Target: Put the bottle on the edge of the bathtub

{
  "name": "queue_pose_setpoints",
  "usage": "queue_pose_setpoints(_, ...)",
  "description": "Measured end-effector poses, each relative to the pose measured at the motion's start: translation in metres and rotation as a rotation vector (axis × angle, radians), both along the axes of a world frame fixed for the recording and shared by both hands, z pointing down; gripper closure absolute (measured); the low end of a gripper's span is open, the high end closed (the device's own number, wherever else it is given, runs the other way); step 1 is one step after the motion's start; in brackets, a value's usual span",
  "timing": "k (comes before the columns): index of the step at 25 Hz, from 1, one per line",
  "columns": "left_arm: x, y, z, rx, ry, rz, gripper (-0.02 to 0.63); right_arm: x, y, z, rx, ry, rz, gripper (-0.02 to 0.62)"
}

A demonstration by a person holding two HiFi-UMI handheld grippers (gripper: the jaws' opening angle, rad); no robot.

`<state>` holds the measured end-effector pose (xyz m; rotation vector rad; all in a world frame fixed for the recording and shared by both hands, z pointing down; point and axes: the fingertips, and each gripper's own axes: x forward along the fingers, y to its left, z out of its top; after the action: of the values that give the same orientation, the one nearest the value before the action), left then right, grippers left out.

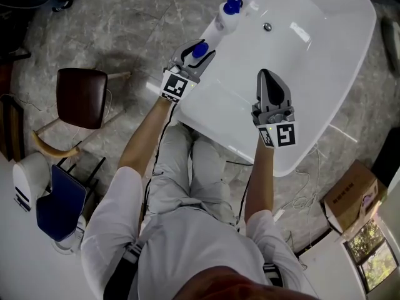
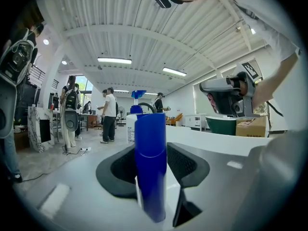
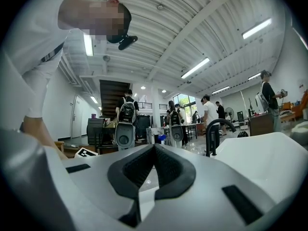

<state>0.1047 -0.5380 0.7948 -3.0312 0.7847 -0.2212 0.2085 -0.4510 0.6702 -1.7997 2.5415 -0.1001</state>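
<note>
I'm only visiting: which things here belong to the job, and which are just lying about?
Belong to the job: blue-capped bottle, between the jaws of the left hand-held gripper; white bathtub, whose edge it goes on.
Just lying about: second bottle on the tub's edge; brown chair; cardboard box on the floor; right hand-held gripper, shut and empty.
</note>
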Motion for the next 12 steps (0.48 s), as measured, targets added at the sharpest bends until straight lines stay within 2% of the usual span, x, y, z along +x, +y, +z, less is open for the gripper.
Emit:
queue_pose_setpoints(8,0.003,0.007,0.003,-0.012,-0.053,0.004,0.36,0.003,0.012,-0.006,-0.014,-0.011,-0.01,0.595)
queue_pose_setpoints(12,0.0,0.01,-0.004,-0.02,-0.062,-0.017,0.286,0.005,0.019,-0.017,-0.021,-0.014,-0.014,0.594)
